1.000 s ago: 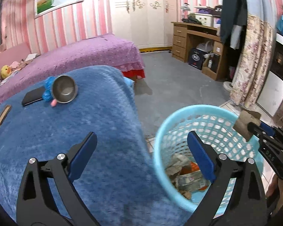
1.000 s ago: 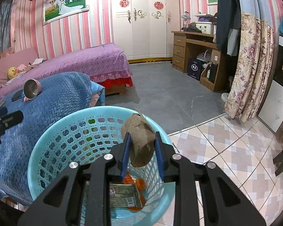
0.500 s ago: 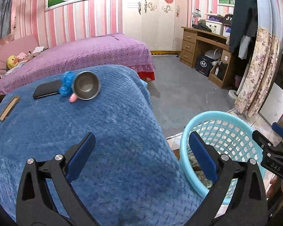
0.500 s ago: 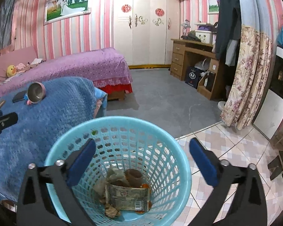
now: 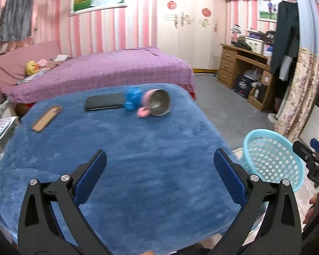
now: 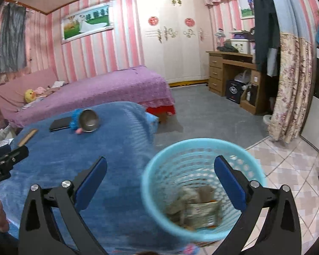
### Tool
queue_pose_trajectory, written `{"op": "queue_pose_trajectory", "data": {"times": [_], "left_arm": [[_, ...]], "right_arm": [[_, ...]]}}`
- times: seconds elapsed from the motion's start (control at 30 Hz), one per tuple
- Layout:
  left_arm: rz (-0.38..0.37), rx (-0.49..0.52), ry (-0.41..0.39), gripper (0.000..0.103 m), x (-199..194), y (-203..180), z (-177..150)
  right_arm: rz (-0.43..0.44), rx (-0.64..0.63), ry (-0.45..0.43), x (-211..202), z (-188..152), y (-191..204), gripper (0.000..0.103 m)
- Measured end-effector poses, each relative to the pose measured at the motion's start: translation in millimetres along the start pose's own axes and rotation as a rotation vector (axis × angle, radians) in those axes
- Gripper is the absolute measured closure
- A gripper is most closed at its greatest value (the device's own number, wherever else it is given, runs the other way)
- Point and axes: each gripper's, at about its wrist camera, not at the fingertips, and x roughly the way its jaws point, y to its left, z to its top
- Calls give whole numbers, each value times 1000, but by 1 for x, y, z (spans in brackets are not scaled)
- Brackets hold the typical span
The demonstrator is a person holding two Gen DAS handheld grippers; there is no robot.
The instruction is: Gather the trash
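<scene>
Pink striped walls, a purple bed [image 5: 108, 72], gray floor. Blue fuzzy tabletop [image 5: 121, 153] right under the left tool [image 5: 159, 163]. Far ahead of it: metal bowl [image 5: 159, 105] on its side, black phone [image 5: 105, 104], brown strip [image 5: 46, 120]. Left tool wide open, holding nothing. Right tool [image 6: 160, 167] wide open too, empty, above the blue basket [image 6: 202, 148]. Trash [image 6: 198, 209] down inside the basket.

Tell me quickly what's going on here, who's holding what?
Neither gripper holds anything. The right gripper hangs open above the light blue basket, which has crumpled paper and wrapper trash at its bottom. The left gripper is open over the blue blanket. At the blanket's far end lie a brown flat piece, a black phone and a tipped metal cup.
</scene>
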Motion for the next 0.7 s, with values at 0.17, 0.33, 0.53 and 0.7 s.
{"op": "queue_pose_trajectory", "data": {"times": [0.17,0.33,0.53,0.7], "left_arm": [[55,20,-30,6,-14,32,-22],[60,39,-59,6,-18,41,-36],[43,57,-92,5,-20,45,-47],[32,27,-96,5,-17,55,-48]], "right_arm": [[38,-12,-23,-14,-16,45,5],[34,-91,-39,-19,-35,78,5],[7,-123,-54,-23,-41,90,5],[-1,-159,-53,-23,-45,101,5]]}}
